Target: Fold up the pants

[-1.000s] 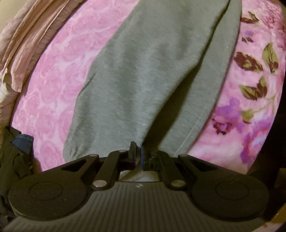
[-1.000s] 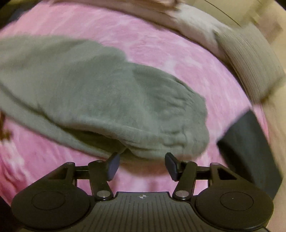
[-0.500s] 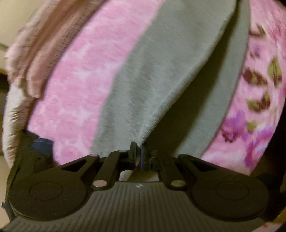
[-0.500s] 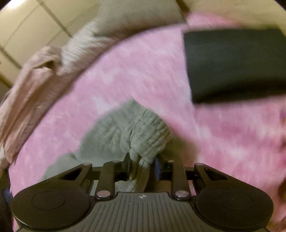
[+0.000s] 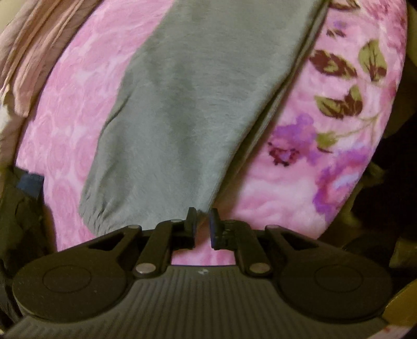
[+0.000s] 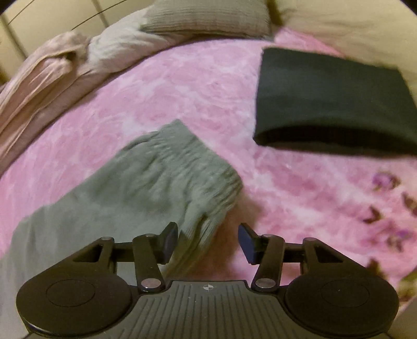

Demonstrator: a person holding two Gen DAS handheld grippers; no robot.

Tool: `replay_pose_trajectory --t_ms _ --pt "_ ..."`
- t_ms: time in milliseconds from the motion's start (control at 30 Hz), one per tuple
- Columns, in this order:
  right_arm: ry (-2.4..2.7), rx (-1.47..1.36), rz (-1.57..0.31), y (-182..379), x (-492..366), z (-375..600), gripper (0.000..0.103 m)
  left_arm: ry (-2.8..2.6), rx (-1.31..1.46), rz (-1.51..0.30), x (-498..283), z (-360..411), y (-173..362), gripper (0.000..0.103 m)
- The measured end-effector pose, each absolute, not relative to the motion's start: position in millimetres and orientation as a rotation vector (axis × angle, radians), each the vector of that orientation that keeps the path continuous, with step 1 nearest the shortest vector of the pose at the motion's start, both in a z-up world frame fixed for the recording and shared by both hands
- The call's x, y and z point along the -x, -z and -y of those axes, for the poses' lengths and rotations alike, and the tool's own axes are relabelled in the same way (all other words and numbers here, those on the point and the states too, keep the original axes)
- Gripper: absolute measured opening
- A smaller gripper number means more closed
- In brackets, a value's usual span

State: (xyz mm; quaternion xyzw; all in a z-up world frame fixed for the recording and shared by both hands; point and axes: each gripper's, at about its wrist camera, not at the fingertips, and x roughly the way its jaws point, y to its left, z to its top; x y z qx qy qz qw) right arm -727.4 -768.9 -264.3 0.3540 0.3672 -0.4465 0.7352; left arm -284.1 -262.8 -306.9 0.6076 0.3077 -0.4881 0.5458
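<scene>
Pink floral blanket (image 5: 67,125) covers the bed, biggest thing in both views. Only the left wrist view shows its leaf and purple flower print up close, plus dark clothes (image 5: 23,208) off the bed's left edge. Only the right wrist view shows the folded dark garment (image 6: 331,101) lying flat on the blanket, well apart from the pants, and the grey pillow (image 6: 208,15) at the head. Rumpled beige bedding (image 6: 39,75) shows in both.

Grey pants (image 5: 192,109) lie along the blanket: left view has the leg end with cuff nearest the camera, right view has the ribbed waistband end (image 6: 182,172).

Left gripper (image 5: 203,226): jaws slightly parted, narrow gap, nothing held, cuff edge just beyond the tips. Right gripper (image 6: 208,240): jaws wide apart, empty, waistband corner lying between them.

Versus half a second ago: both grippers were clamped on the fabric, both have now let go. The waistband was bunched up and lifted then, now it's spread flat on the blanket.
</scene>
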Motion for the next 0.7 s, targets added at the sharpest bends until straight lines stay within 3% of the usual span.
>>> replay_pose_trajectory --t_ms 200,467,700 --pt "0.934 -0.704 -0.841 242.4 686.2 715.3 0.05 1.103 -1.281 -0.788 246.5 228.1 270.0 0.01" --pt "0.816 -0.686 -0.888 247.8 558.5 593.7 0.051 1.035 -0.97 -0.914 128.3 206.9 283.2 0.035" --pt "0.623 -0.662 -0.994 272.0 433.4 484.8 0.051 1.11 -0.581 -1.084 68.3 200.1 297.4 0.037"
